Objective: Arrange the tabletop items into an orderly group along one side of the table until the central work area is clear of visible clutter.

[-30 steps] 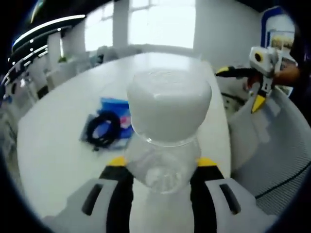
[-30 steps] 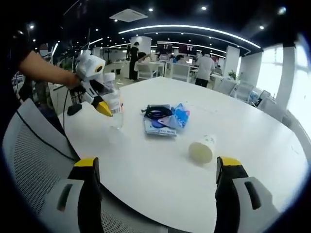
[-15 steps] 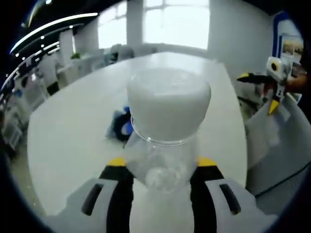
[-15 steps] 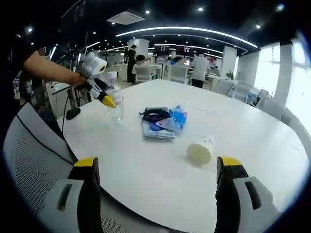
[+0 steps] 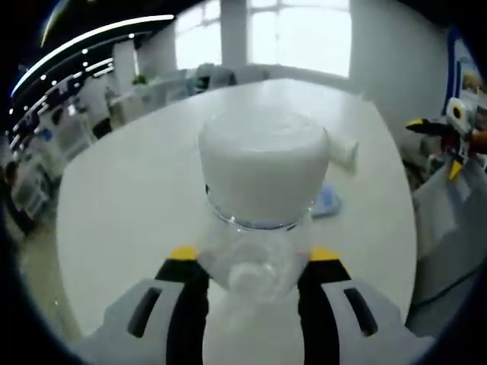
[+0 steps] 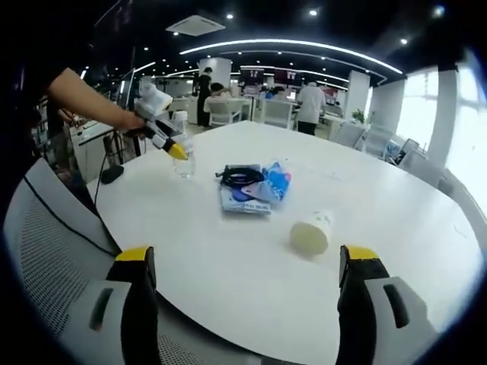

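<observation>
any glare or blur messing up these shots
Left gripper view: the windows blow out white, and the bottle held close to the lens is soft. Right gripper view: sharper, ceiling light strip bright, table evenly lit, edges bent by fisheye.

In the right gripper view, a bottle (image 6: 183, 156) stood near the table (image 6: 228, 251) edge at left, gripped by the left gripper (image 6: 176, 151). A cable (image 6: 242, 177) lay on a packet (image 6: 255, 190) mid-table. A cup (image 6: 311, 233) lay on its side nearer the camera.

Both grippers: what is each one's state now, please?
Left gripper: shut on the clear plastic bottle with white cap.
Right gripper: open, holding nothing.
</observation>
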